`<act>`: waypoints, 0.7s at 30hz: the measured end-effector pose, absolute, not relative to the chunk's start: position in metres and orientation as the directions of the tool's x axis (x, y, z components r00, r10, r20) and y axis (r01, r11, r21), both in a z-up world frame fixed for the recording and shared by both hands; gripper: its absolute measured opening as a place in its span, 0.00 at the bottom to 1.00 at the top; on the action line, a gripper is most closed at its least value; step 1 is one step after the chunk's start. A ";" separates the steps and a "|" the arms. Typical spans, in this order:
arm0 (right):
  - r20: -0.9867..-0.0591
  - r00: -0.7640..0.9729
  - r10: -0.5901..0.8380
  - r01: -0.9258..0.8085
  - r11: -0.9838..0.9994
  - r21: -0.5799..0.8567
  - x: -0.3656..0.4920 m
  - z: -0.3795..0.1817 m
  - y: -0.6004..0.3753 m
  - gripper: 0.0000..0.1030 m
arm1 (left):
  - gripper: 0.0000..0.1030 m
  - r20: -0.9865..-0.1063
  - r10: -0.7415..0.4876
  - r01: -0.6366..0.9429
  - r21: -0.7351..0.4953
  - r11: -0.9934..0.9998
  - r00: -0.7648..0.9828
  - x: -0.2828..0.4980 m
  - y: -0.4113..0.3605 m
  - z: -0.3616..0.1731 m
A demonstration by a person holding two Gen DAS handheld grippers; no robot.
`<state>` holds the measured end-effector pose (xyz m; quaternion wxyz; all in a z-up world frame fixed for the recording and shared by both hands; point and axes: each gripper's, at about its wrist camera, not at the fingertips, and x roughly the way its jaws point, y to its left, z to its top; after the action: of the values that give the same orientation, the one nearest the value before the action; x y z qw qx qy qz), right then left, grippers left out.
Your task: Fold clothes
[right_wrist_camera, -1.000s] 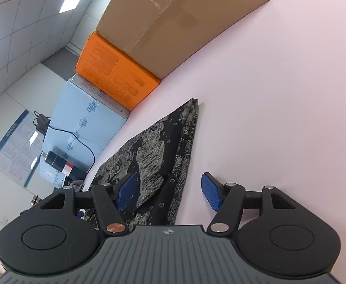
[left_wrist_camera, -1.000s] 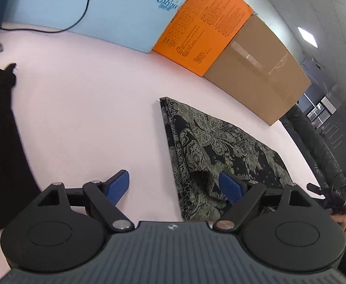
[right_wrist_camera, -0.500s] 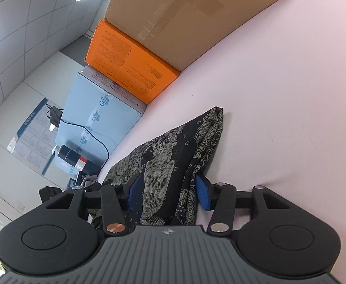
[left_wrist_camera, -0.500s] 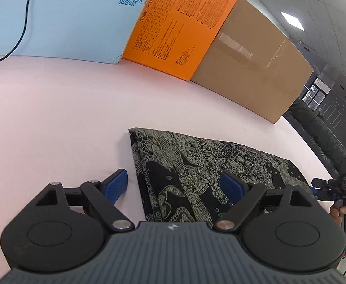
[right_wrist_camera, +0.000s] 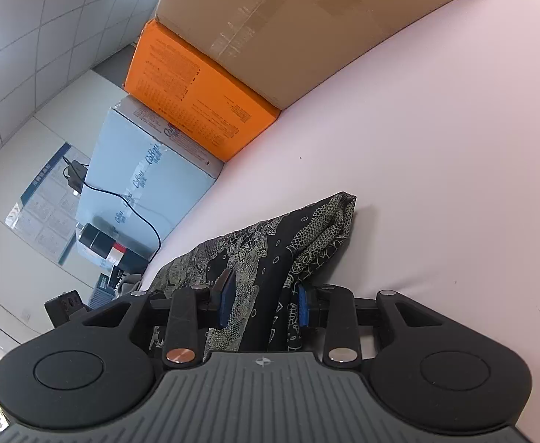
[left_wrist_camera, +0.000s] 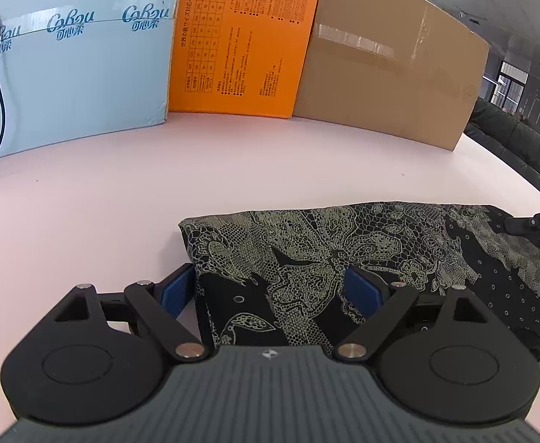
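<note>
Cloth point(left_wrist_camera: 362, 254) soft, light, folded on the bench point(left_wrist_camera: 122, 192).
Right tool point(right_wrist_camera: 264, 301) clamps its bunched end; left tool point(left_wrist_camera: 275, 291) spread apart over the other end.

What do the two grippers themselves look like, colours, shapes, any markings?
The left gripper and the right gripper look alike: a grey ribbed body with a small round emblem at its front edge, two black rounded housings with circular insets, black link arms with silver pivot pins, and blue textured pads on the fingers. No cables or sleeves show.

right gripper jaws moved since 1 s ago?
Yes. The right gripper has narrowed around the patterned cloth, whose bunched edge now sits between the pads instead of beside them.
</note>
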<state>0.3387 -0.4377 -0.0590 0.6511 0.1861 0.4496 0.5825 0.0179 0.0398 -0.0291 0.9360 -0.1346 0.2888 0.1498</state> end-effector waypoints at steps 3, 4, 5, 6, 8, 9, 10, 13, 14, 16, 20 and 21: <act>-0.381 -0.078 0.921 -0.608 0.258 0.750 0.333 -0.057 -0.439 0.31 | 0.82 -0.586 0.207 -0.349 -0.139 0.927 0.783 0.017 0.034 -0.028; -0.381 -0.080 0.921 -0.611 0.256 0.749 0.332 -0.057 -0.439 0.32 | 0.82 -0.587 0.205 -0.342 -0.132 0.930 0.783 0.016 0.031 -0.028; -0.380 -0.081 0.921 -0.614 0.254 0.747 0.332 -0.057 -0.439 0.32 | 0.82 -0.587 0.200 -0.335 -0.129 0.933 0.784 0.016 0.030 -0.028; -0.379 -0.081 0.922 -0.613 0.254 0.748 0.332 -0.057 -0.439 0.32 | 0.82 -0.585 0.194 -0.327 -0.130 0.936 0.787 0.015 0.030 -0.028; -0.378 -0.076 0.923 -0.615 0.255 0.746 0.332 -0.057 -0.438 0.31 | 0.81 -0.580 0.187 -0.322 -0.139 0.936 0.793 0.014 0.030 -0.029; -0.381 -0.073 0.922 -0.620 0.258 0.741 0.332 -0.057 -0.438 0.30 | 0.77 -0.575 0.185 -0.323 -0.149 0.935 0.797 0.013 0.031 -0.029; -0.385 -0.070 0.920 -0.626 0.260 0.735 0.331 -0.057 -0.437 0.30 | 0.74 -0.569 0.183 -0.326 -0.159 0.932 0.802 0.012 0.032 -0.029; -0.412 -0.048 0.910 -0.629 0.293 0.720 0.331 -0.057 -0.436 0.09 | 0.46 -0.563 0.211 -0.353 -0.154 0.923 0.799 0.010 0.033 -0.028; -0.437 -0.040 0.898 -0.644 0.311 0.699 0.329 -0.057 -0.433 0.04 | 0.26 -0.563 0.229 -0.367 -0.145 0.919 0.795 0.010 0.032 -0.028; -0.463 -0.024 0.886 -0.696 0.317 0.644 0.322 -0.052 -0.428 0.04 | 0.06 -0.555 0.231 -0.371 -0.152 0.916 0.799 0.008 0.033 -0.028; -0.475 0.010 0.880 -0.734 0.329 0.594 0.314 -0.049 -0.427 0.03 | 0.02 -0.542 0.247 -0.366 -0.122 0.923 0.803 0.008 0.027 -0.026; -0.476 0.020 0.879 -0.740 0.332 0.584 0.312 -0.049 -0.428 0.03 | 0.02 -0.535 0.254 -0.364 -0.110 0.925 0.806 0.008 0.025 -0.025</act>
<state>0.3117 -0.4277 -0.0488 0.7088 0.0858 0.4047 0.5713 0.0077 0.0250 -0.0252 0.9446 -0.1039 0.2651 0.1635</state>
